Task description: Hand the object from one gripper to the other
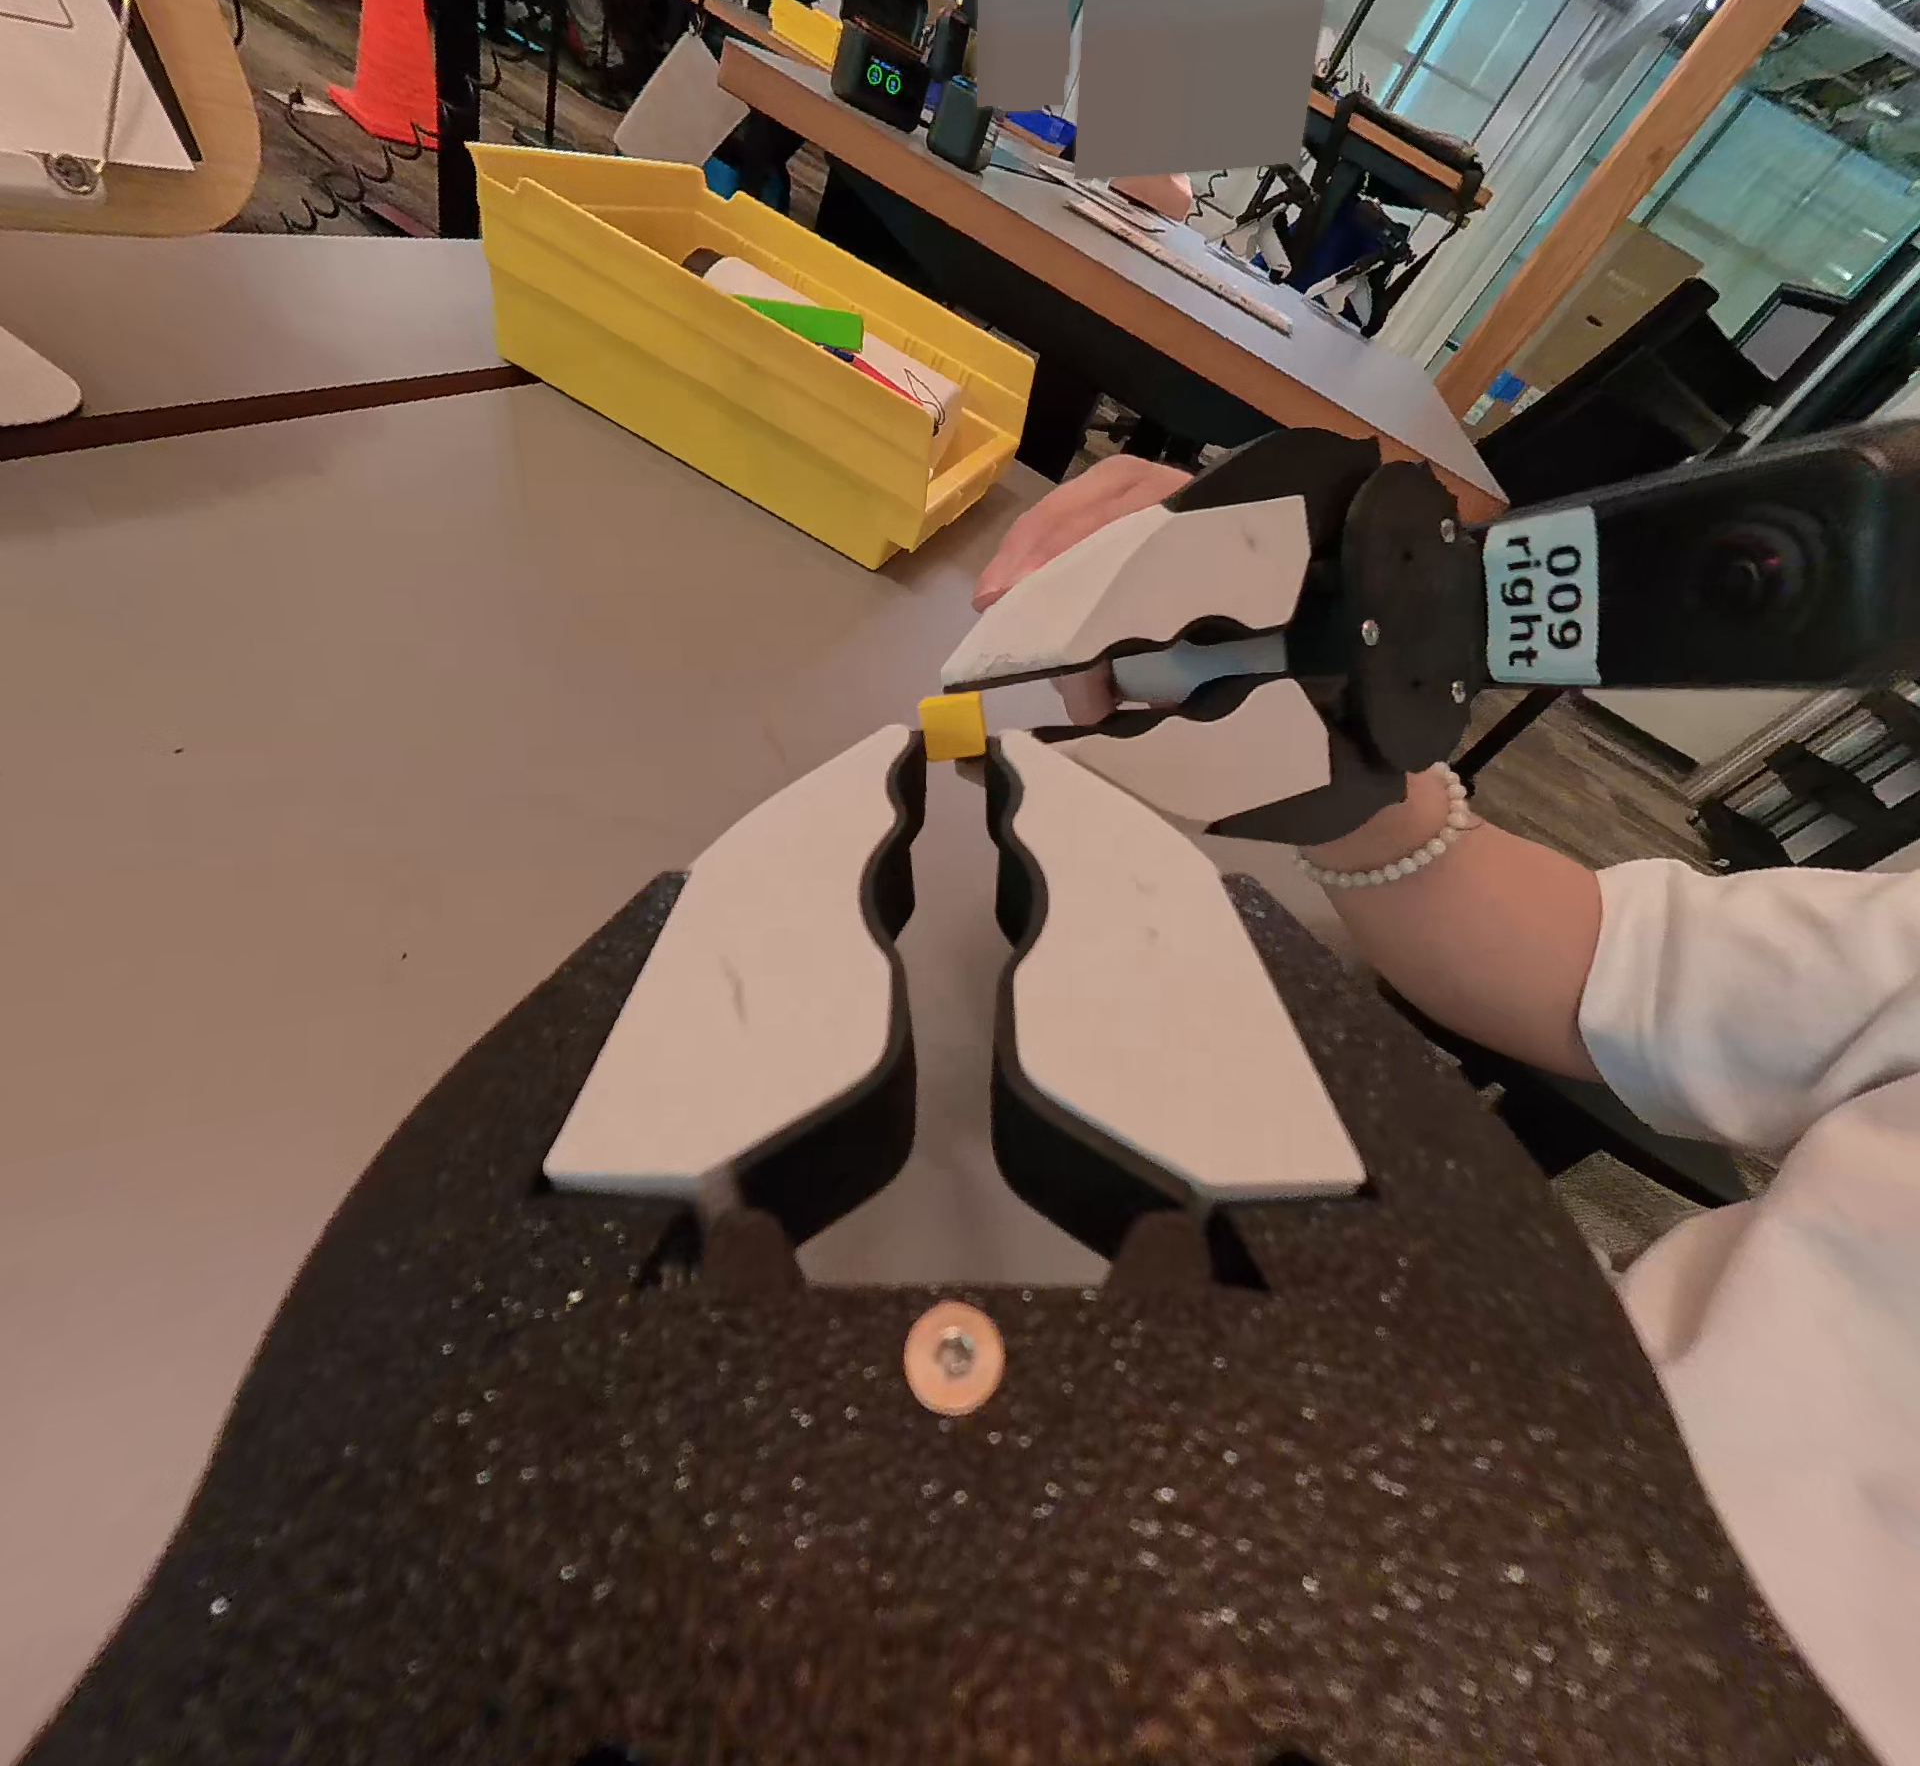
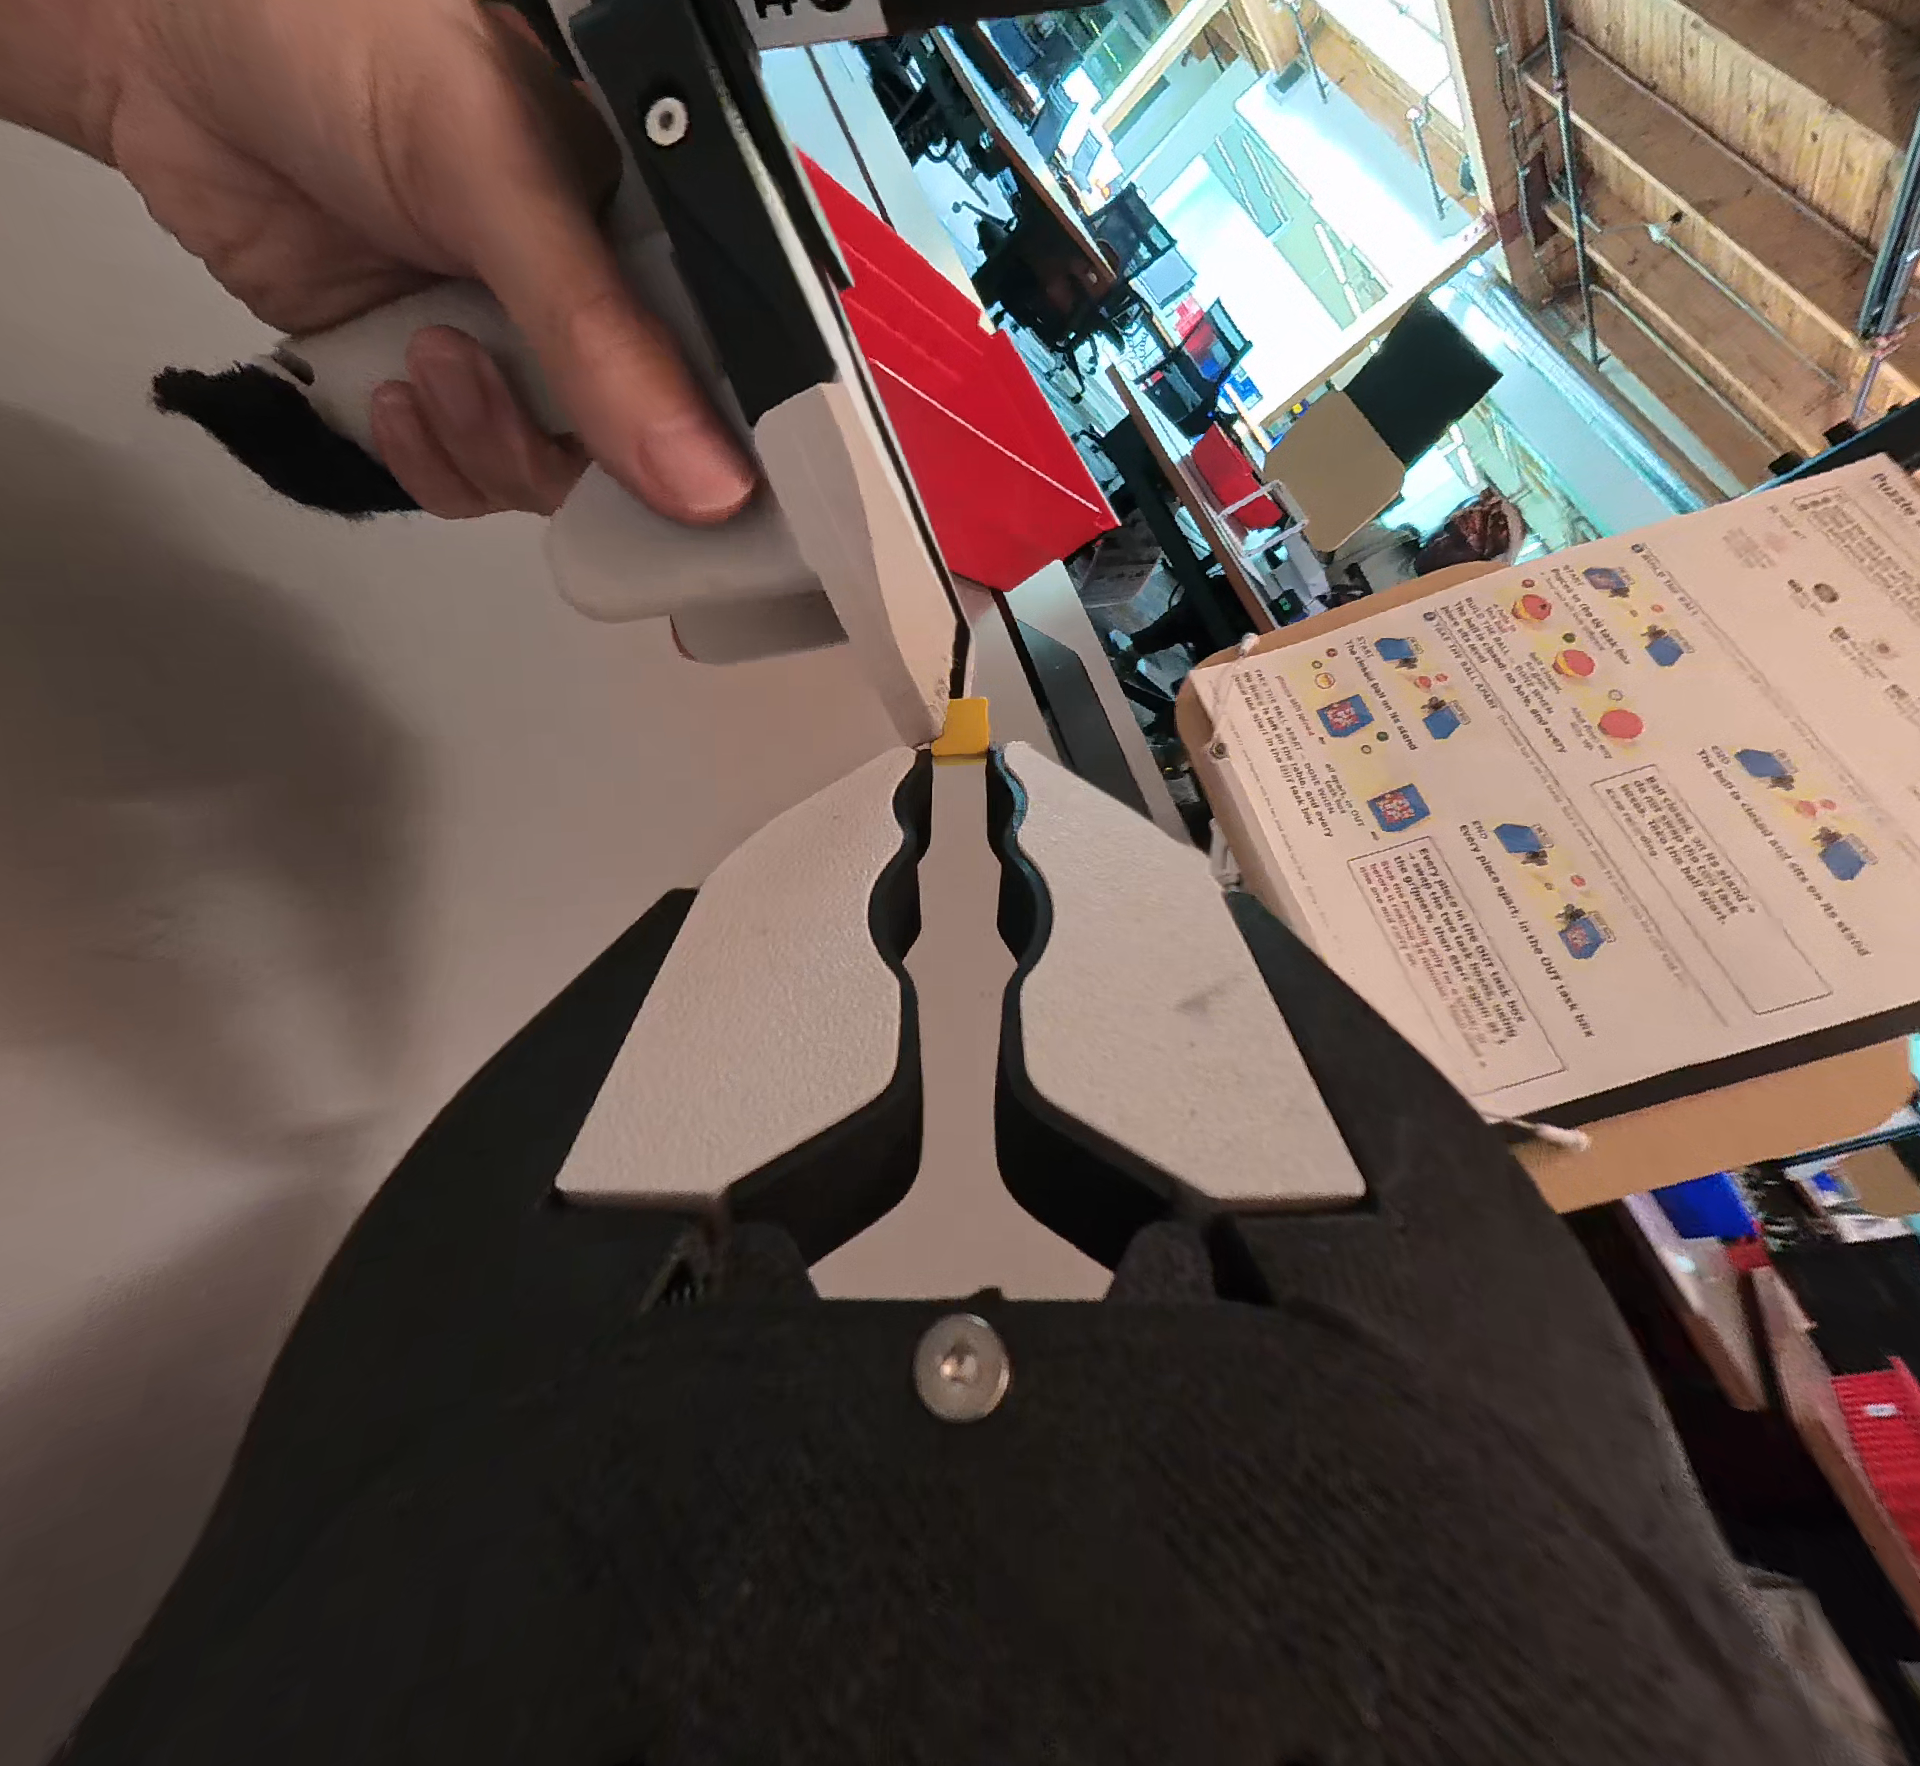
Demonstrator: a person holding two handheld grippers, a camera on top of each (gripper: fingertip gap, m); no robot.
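While both tongs pinch the small yellow block above the desk, left tongs and right tongs meeting tip to tip, the handover seems mid-exchange; next, one must release.

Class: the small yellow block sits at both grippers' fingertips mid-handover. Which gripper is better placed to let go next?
Hard to call. Left gripper and right gripper both pinch the yellow block at their tips; neither view shows which had it first.
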